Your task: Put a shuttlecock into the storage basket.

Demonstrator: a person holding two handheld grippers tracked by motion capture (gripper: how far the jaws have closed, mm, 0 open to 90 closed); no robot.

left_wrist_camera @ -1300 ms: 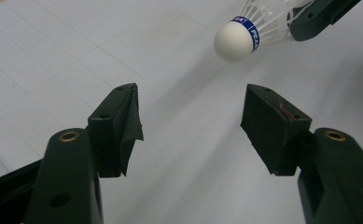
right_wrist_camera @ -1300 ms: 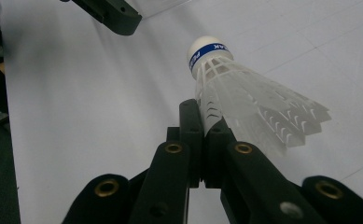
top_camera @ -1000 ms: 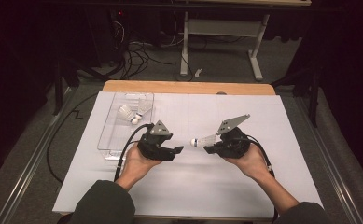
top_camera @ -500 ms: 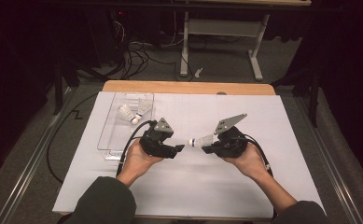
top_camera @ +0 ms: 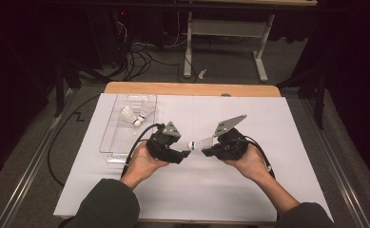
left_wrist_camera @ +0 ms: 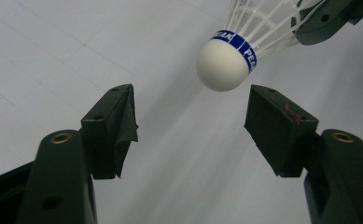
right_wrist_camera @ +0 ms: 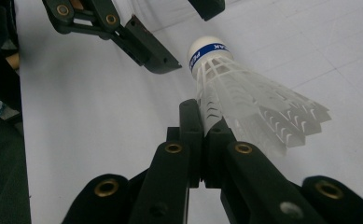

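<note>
A white shuttlecock (top_camera: 200, 143) with a blue band hangs above the white mat (top_camera: 268, 190). My right gripper (top_camera: 213, 146) is shut on its plastic skirt (right_wrist_camera: 244, 107); the cork head (right_wrist_camera: 202, 46) points toward the other hand. My left gripper (top_camera: 183, 154) is open, its jaws spread wide just short of the cork (left_wrist_camera: 222, 65), one on each side. In the right gripper view my own closed jaws pinch the skirt's edge, and the left gripper's open jaws (right_wrist_camera: 146, 44) hang beyond the cork.
A clear plastic tray (top_camera: 113, 130) sits at the mat's left, holding two more shuttlecocks (top_camera: 136, 115). A wooden table edge (top_camera: 192, 89) runs along the back. Cables trail from both grippers (top_camera: 135, 142). The person's sleeves enter at the bottom.
The two grippers have drawn a little closer together, so the shuttlecock's cork now sits nearer the left gripper's open jaws. Both holds are unchanged.
</note>
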